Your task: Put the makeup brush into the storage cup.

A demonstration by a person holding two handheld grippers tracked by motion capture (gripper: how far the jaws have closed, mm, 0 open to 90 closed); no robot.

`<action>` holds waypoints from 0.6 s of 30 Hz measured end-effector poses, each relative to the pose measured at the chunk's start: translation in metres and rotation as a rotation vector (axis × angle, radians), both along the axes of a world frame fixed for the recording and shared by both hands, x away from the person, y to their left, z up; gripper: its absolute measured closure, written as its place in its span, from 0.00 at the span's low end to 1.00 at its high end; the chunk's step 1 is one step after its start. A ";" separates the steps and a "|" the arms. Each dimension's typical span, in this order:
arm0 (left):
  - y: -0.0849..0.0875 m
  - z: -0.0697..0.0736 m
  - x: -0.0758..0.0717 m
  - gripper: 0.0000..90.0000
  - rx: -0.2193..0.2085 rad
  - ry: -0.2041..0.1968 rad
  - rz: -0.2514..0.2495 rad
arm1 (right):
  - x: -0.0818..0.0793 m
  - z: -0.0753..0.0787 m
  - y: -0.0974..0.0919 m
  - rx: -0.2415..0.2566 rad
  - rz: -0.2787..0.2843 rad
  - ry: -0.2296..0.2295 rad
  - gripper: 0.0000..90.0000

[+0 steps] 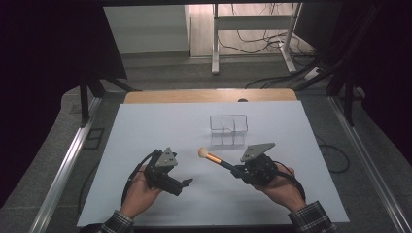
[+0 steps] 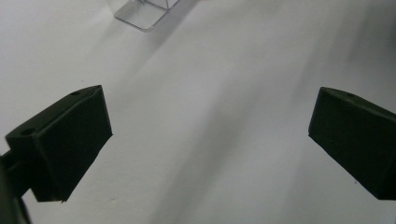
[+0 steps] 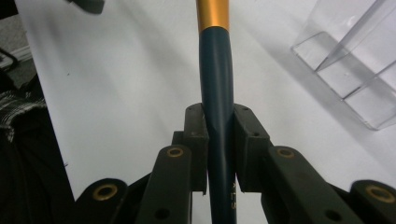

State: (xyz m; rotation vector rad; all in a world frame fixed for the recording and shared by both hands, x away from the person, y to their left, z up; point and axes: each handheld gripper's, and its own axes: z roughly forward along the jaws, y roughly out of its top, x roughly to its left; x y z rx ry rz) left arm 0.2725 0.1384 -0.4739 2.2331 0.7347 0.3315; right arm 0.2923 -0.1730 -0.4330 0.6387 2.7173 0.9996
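Right gripper (image 3: 219,140) clamped on the makeup brush (image 1: 216,158) handle, mid-frame. Looks light, stiff, smooth; grip the dark shaft, spare the soft head. Left gripper (image 2: 210,135) wide open, empty.

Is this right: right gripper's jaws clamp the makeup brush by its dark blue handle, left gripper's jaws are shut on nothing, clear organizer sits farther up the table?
One error: the left gripper is not shut. The left gripper view shows its jaws standing wide apart over bare table with nothing between them. The rest holds: the right gripper clamps the makeup brush by its dark blue handle, and the clear organizer sits farther up the table.
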 end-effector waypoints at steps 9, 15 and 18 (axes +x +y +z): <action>-0.004 -0.001 -0.001 0.00 -0.076 0.054 0.022 | -0.006 0.001 0.002 0.043 -0.021 -0.026 0.86; -0.006 0.005 0.004 0.01 -0.129 0.126 0.044 | -0.010 -0.003 0.007 0.054 -0.020 -0.029 0.86; -0.006 0.008 0.006 0.01 -0.172 0.152 0.065 | -0.012 -0.003 0.008 0.071 -0.024 -0.033 0.86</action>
